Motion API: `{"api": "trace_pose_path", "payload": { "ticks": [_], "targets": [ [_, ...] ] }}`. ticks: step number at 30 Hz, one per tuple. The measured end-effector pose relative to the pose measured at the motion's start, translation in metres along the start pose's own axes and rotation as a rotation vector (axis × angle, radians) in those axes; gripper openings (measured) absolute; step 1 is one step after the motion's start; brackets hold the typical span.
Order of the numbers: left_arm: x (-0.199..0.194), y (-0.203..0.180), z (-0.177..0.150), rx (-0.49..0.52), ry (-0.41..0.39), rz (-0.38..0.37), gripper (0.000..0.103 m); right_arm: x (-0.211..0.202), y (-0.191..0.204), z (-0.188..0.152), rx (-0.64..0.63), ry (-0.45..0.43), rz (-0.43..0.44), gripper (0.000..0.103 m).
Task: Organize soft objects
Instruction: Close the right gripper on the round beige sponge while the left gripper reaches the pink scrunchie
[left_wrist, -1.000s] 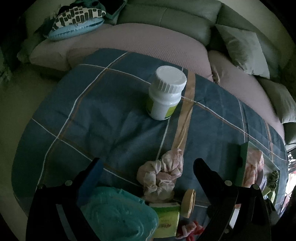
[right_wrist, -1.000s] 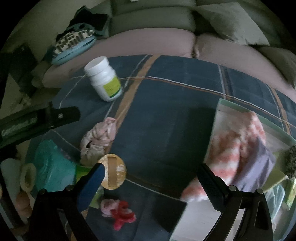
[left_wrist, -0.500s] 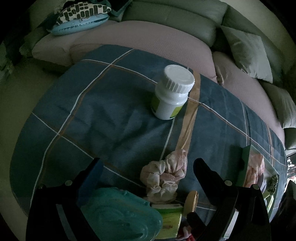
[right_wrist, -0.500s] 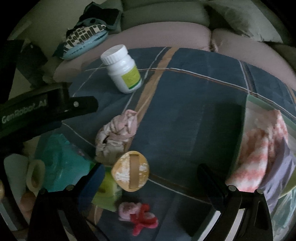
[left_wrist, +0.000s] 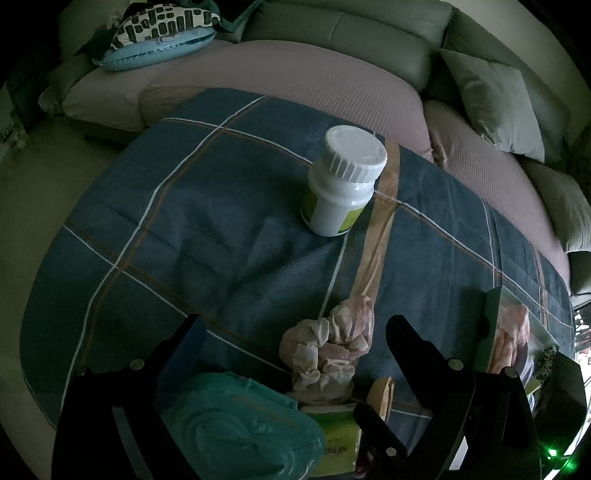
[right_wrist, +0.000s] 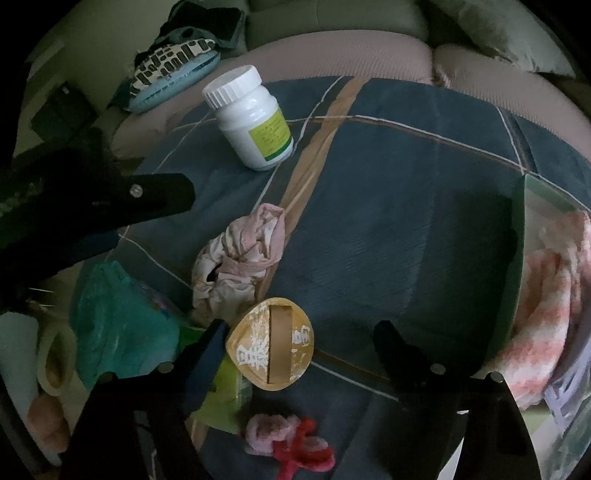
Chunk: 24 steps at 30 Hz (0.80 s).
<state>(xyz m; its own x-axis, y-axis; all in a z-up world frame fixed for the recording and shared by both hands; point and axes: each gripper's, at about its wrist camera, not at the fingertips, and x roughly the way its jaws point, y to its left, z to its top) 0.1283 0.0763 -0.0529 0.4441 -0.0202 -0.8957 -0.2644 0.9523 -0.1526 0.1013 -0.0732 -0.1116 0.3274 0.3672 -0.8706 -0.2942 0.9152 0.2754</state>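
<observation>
Right gripper spread wide, nothing held, the gold heart-shaped piece between its fingers. Just beyond, the crumpled pink cloth lies on the blue plaid cover. Left gripper also wide, cloth just ahead between its tips, possibly untouched. Farther: white bottle.

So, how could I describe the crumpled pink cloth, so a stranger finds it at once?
Start at the blue checked blanket and the upright white bottle on it. Follow the tan stripe from the bottle toward the camera: the crumpled pink cloth lies at its side. Its neighbours are hard or flat; only it is a wrinkled pale bundle.
</observation>
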Motion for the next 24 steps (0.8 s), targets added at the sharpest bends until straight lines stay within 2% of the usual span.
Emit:
{"api": "trace_pose_path", "payload": {
  "ticks": [20, 24],
  "targets": [
    [0.0031, 0.0005, -0.0001, -0.003, 0.011, -0.003, 0.098, 0.0057, 0.0051, -0.0024, 0.004, 0.032, 0.097, 0.051],
    [0.0034, 0.0004, -0.0003, -0.002, 0.011, -0.004, 0.098, 0.0049, 0.0053, -0.0022, 0.001, 0.032, 0.103, 0.048]
  ]
}}
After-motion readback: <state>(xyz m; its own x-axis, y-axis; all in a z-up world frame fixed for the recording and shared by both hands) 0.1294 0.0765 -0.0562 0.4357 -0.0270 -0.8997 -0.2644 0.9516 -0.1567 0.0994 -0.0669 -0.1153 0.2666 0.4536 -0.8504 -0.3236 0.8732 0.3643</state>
